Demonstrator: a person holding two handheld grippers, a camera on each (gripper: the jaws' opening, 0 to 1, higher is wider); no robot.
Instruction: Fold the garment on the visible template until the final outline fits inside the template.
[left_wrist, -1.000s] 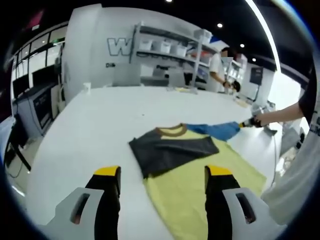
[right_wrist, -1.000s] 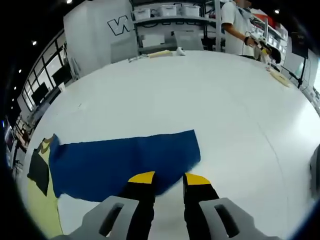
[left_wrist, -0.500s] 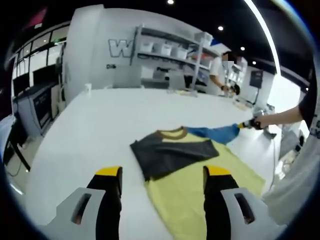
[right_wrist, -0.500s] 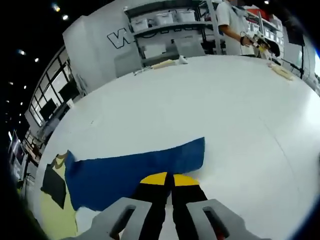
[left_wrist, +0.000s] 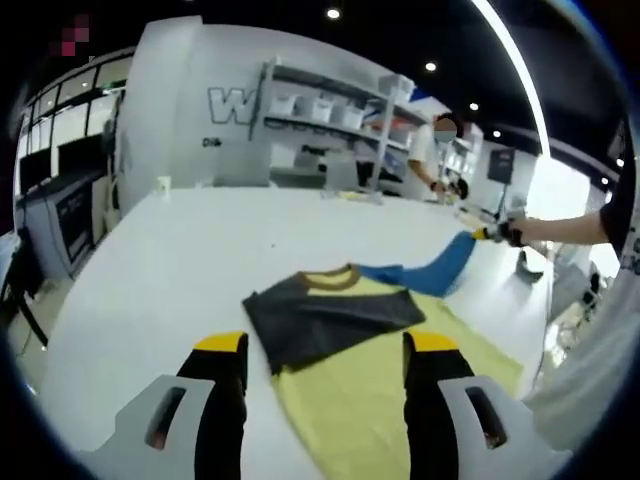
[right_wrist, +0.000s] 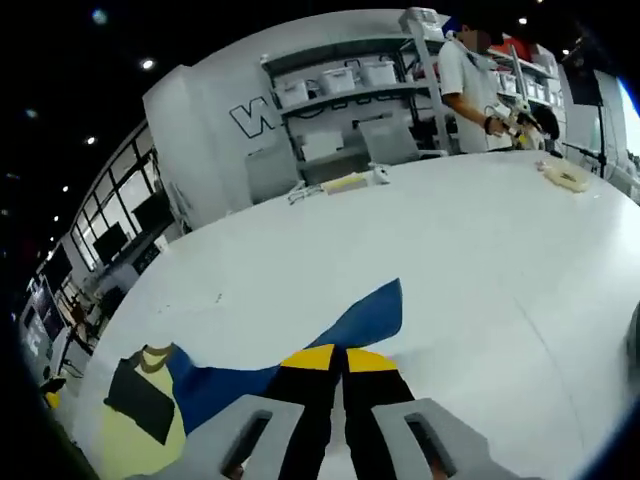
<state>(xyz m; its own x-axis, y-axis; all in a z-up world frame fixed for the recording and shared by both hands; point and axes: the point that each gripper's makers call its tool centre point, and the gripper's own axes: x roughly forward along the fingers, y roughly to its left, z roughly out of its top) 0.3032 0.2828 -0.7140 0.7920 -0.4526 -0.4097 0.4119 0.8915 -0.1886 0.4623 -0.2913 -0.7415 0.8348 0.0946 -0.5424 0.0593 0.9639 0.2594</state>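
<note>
A yellow shirt (left_wrist: 390, 380) with a brown collar lies on the white table (left_wrist: 190, 250). Its dark grey sleeve (left_wrist: 325, 315) is folded across the chest. My left gripper (left_wrist: 322, 345) hangs open above the shirt's near left side, touching nothing. The blue sleeve (left_wrist: 430, 272) stretches up and to the right, lifted off the table by my right gripper (left_wrist: 488, 234). In the right gripper view the right gripper (right_wrist: 340, 355) is shut on the blue sleeve (right_wrist: 355, 320), whose cuff stands raised; the yellow body (right_wrist: 135, 430) and grey sleeve (right_wrist: 140, 395) lie at lower left.
A person (right_wrist: 480, 80) works at shelves (right_wrist: 340, 80) with white bins beyond the table's far edge. Small items (right_wrist: 345, 182) and a pale object (right_wrist: 568, 175) lie near that edge. An arm (left_wrist: 570, 228) holds the right gripper; a body in pale clothing (left_wrist: 600, 350) stands at the right.
The right gripper closed on the blue sleeve's edge and lifted it off the table, so the sleeve now slopes upward. The left gripper stays open, drifting only slightly over the shirt.
</note>
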